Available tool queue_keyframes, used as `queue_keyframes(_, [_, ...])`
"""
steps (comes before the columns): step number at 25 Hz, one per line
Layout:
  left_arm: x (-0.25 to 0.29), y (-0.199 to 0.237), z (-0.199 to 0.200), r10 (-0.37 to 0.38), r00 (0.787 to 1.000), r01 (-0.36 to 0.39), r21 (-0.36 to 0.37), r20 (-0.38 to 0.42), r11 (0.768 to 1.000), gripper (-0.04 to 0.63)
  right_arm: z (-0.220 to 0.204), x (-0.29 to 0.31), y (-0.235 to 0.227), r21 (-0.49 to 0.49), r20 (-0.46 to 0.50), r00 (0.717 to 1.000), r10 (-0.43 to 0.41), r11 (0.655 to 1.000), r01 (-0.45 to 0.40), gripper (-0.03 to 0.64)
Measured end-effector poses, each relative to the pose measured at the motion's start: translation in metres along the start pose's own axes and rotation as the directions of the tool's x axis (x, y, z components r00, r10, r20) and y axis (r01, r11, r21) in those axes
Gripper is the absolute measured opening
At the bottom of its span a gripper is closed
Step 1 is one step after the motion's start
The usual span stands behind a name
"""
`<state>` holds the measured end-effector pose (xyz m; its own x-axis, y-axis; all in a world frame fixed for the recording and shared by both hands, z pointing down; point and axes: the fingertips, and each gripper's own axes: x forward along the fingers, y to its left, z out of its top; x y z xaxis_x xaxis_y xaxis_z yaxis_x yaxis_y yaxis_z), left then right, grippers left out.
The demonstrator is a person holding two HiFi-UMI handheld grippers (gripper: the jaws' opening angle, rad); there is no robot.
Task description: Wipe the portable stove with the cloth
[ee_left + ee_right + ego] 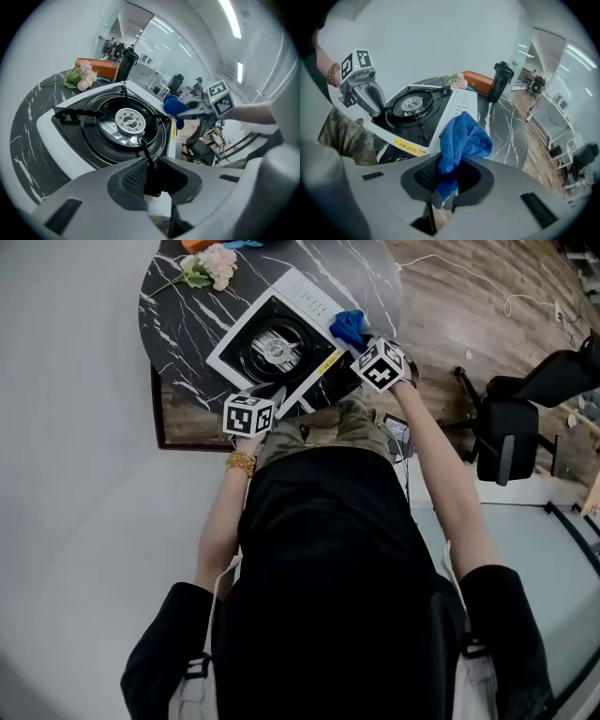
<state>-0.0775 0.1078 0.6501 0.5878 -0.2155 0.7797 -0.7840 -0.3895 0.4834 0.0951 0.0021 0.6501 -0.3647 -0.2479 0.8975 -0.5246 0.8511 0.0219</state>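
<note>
The portable stove (246, 322), white with a black top and a round burner (127, 121), stands on the round black marble table (178, 310). At the stove's near corner, my left gripper (150, 177) is shut on a thin black prong of the pan support (144, 151). My right gripper (449, 177) is shut on the blue cloth (464, 140), which bunches up above the jaws. It hangs just off the stove's near right corner, next to the yellow label (408, 147). In the head view the cloth (349, 326) lies at the stove's right edge.
Pink flowers (208, 266) and an orange box (478, 80) lie at the table's far side, with a black tumbler (499, 79) next to them. A black office chair (511, 427) stands on the wooden floor to the right. My lap is right against the table's near edge.
</note>
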Motion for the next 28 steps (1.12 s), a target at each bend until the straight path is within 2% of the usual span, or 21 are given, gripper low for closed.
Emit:
queue_keyframes(3, [0.004, -0.002, 0.005, 0.004, 1.0, -0.005, 0.008, 0.031, 1.0, 0.064, -0.003, 0.001, 0.018, 0.114, 0.024, 0.998, -0.051, 0.992, 0.048, 0.051])
queue_keyframes(6, [0.0, -0.001, 0.0, 0.016, 0.999, -0.016, -0.002, 0.028, 1.0, 0.063, -0.002, 0.005, 0.055, 0.15, -0.006, 0.998, -0.064, 0.987, 0.064, 0.051])
queue_keyframes(9, [0.001, 0.001, 0.004, -0.007, 1.0, 0.008, -0.043, 0.03, 0.999, 0.058, -0.001, 0.005, 0.07, 0.201, -0.025, 0.998, -0.061, 0.977, 0.064, 0.049])
queue_keyframes(10, [0.002, 0.001, 0.007, -0.017, 0.999, 0.019, -0.061, 0.035, 0.998, 0.055, 0.0, 0.006, 0.074, 0.177, -0.035, 0.998, -0.057, 0.982, 0.063, 0.048])
queue_keyframes(13, [0.003, 0.002, 0.01, -0.036, 0.998, 0.041, -0.104, 0.049, 0.994, 0.051, 0.005, 0.012, 0.087, 0.023, -0.07, 0.995, -0.066, 0.997, 0.068, 0.046])
queue_keyframes(18, [0.005, 0.004, 0.013, -0.043, 0.998, 0.048, -0.118, 0.049, 0.992, 0.051, 0.008, 0.02, 0.104, -0.142, -0.109, 0.992, -0.066, 0.989, 0.05, 0.044])
queue_keyframes(20, [0.007, 0.005, 0.016, -0.028, 0.999, 0.033, -0.101, 0.043, 0.994, 0.051, 0.013, 0.021, 0.125, -0.219, -0.112, 0.994, -0.014, 0.976, -0.011, 0.043])
queue_keyframes(23, [0.009, 0.006, 0.017, -0.015, 0.999, 0.018, -0.094, 0.034, 0.995, 0.049, 0.033, 0.025, 0.186, -0.327, -0.112, 0.983, 0.146, 0.929, -0.175, 0.043])
queue_keyframes(26, [0.008, 0.006, 0.016, -0.01, 0.999, 0.014, -0.094, 0.037, 0.995, 0.049, 0.046, 0.021, 0.23, -0.306, -0.104, 0.929, 0.355, 0.877, -0.369, 0.043])
queue_keyframes(28, [0.007, 0.006, 0.015, -0.015, 0.999, 0.018, -0.095, 0.032, 0.995, 0.051, 0.046, 0.01, 0.227, -0.25, -0.071, 0.883, 0.464, 0.849, -0.466, 0.043])
